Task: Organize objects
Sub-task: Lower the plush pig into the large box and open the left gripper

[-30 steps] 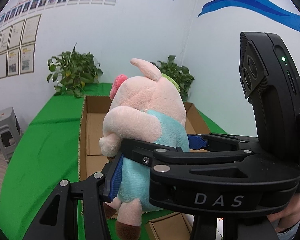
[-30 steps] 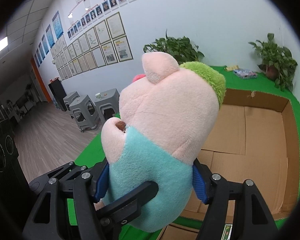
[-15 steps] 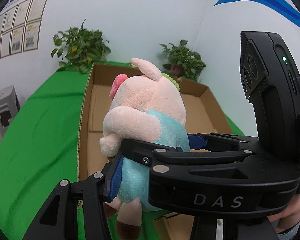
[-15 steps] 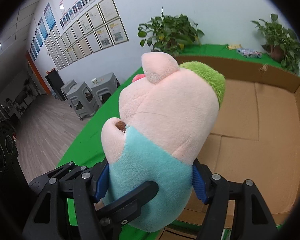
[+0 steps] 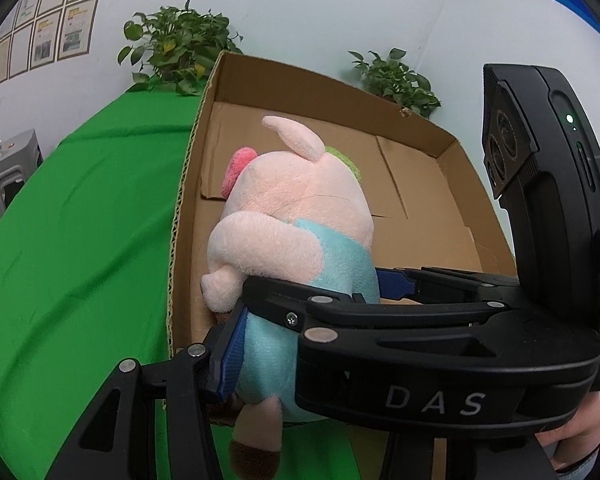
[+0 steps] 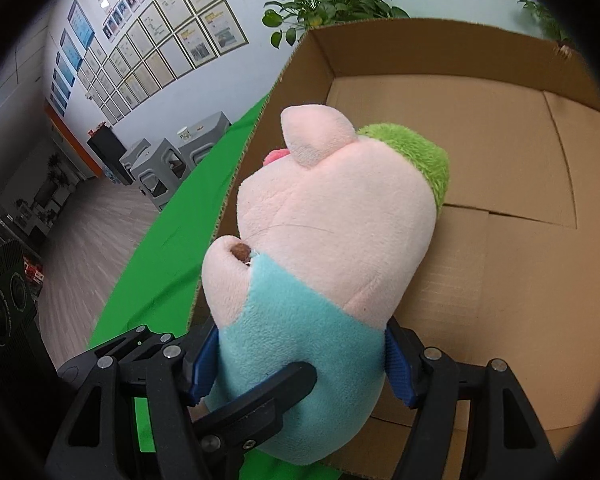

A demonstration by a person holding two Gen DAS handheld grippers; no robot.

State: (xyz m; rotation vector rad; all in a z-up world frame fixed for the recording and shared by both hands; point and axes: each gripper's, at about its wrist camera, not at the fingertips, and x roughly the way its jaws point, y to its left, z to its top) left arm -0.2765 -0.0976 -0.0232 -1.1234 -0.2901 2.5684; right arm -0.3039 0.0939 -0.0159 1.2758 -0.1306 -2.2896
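Stretching green over the tabletop point(image 5: 72, 248), with potted plants point(image 5: 172, 52) against a white wall beyond and framed papers point(image 6: 172, 52) hanging off to the left. Sitting straight ahead of both claws, an open cardboard box point(image 5: 416, 184), bare inside as far as can be seen.

Gripping the plush pig point(image 5: 296, 216) from two sides at once: left claw point(image 5: 320, 312) partly closed, blue pads sinking into the turquoise body; right claw point(image 6: 296, 364) standing wider, pads pressing the same turquoise belly from either flank. Crossing in front of the toy in each view, a black finger of the other claw.

Hanging over the near left corner of the box, above its floor, not yet resting on anything visible.

Likely handling as light, soft and squashy, nothing fragile, fabric giving plenty of friction. Holding at the torso seems the sound choice, since the ears and limbs would probably flop and slip.

Running away from the claws, the long axis: feet nearest and low, head far and high, snout turning left, ear point(image 6: 316, 136) pointing up.
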